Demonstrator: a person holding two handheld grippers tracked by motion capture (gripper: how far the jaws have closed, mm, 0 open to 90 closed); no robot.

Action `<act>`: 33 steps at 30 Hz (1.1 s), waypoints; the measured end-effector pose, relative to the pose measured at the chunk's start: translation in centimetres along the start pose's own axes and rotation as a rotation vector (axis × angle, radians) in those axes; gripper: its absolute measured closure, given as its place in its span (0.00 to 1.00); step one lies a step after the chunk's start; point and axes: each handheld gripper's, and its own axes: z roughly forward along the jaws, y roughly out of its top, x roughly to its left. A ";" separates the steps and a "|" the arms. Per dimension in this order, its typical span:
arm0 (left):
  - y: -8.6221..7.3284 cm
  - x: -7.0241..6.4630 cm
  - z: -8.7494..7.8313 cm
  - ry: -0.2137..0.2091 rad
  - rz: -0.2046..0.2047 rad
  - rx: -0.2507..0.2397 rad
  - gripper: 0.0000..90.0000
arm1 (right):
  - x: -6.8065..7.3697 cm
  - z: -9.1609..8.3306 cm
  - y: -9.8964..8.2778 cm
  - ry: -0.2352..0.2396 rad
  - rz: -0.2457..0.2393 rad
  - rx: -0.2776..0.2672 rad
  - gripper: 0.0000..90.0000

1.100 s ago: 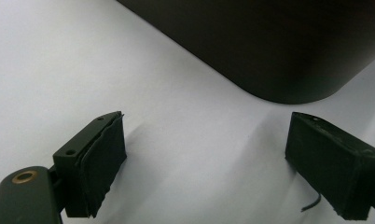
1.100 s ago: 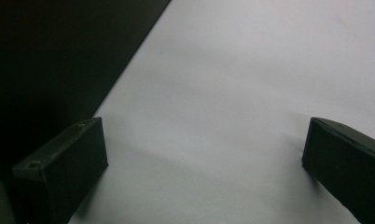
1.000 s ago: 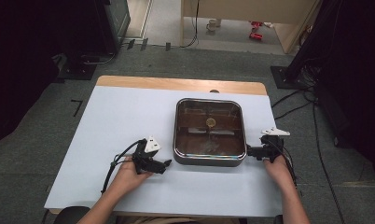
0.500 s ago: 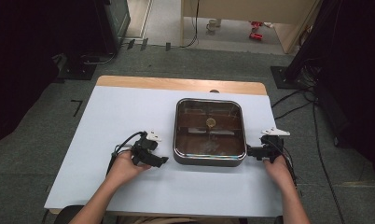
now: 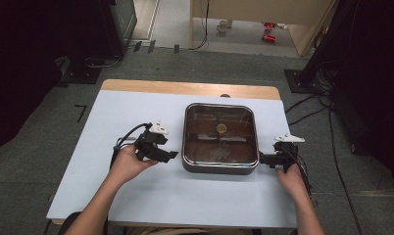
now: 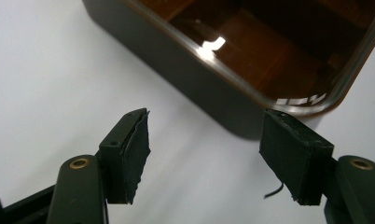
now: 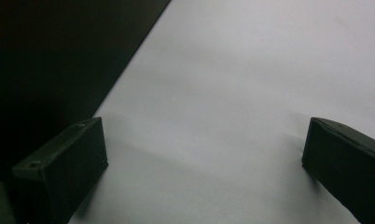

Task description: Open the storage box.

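Beside the pan, both claws gape, gripping nothing.

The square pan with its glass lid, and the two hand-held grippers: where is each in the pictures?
Pan (image 5: pixel 220 169), high view, on its dark front wall.
Lid (image 5: pixel 219 142), high view, on the glass.
Left hand-held gripper (image 6: pixel 204 154), left gripper view, midway between its fingertips.
Right hand-held gripper (image 7: pixel 204 163), right gripper view, midway between its fingertips.
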 end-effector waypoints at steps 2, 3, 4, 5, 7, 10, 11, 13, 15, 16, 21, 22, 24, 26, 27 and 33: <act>1.4 -0.2 0.2 -0.002 0.021 -0.017 0.36 | 0.0 0.0 0.0 0.000 0.001 0.000 0.00; 1.8 -0.3 0.3 -0.005 0.029 -0.021 0.37 | 0.0 0.0 0.0 0.000 0.001 0.000 0.00; 2.2 -0.3 0.4 -0.007 0.037 -0.023 0.37 | 0.0 0.0 0.0 0.000 0.001 0.000 0.00; 2.6 -0.4 0.5 -0.010 0.039 -0.026 0.37 | 0.0 0.0 0.0 0.000 0.001 0.000 0.00; 3.3 -0.5 0.7 -0.017 0.050 -0.019 0.37 | 0.0 0.0 0.0 0.000 0.001 0.000 0.00; 4.2 -0.8 1.2 -0.029 0.064 -0.010 0.37 | 0.0 0.0 0.0 0.000 0.001 0.000 0.00; 4.6 -0.9 1.3 -0.035 0.069 -0.012 0.37 | 0.0 0.0 0.0 0.000 0.001 0.000 0.00; 5.2 -1.0 1.6 -0.044 0.077 -0.015 0.37 | 0.0 0.0 0.0 -0.001 0.001 0.000 0.00; 5.8 -1.1 2.0 -0.049 0.079 -0.016 0.37 | 0.0 0.0 0.0 -0.001 0.002 -0.001 0.00; 6.1 -1.2 2.2 -0.052 0.081 -0.019 0.37 | 0.0 0.0 0.0 0.000 0.000 0.000 0.00; 7.4 -1.5 3.2 -0.066 0.093 -0.023 0.37 | 0.0 0.0 0.0 0.000 -0.001 -0.001 0.00; 7.4 -1.5 3.2 -0.066 0.093 -0.023 0.37 | 0.0 0.0 0.0 0.000 0.000 0.000 0.00; 7.8 -1.7 3.6 -0.068 0.098 -0.023 0.38 | 0.0 0.0 0.0 0.000 0.001 0.001 0.00; 8.3 -1.8 4.4 -0.080 0.097 -0.026 0.38 | 0.0 0.0 0.0 0.000 0.002 0.000 0.00; 8.5 -1.9 4.6 -0.081 0.101 -0.024 0.38 | 0.0 0.0 0.0 0.000 0.002 -0.001 0.00; 9.5 -2.2 6.0 -0.092 0.116 -0.032 0.38 | 0.0 0.0 0.0 0.000 0.000 -0.002 0.00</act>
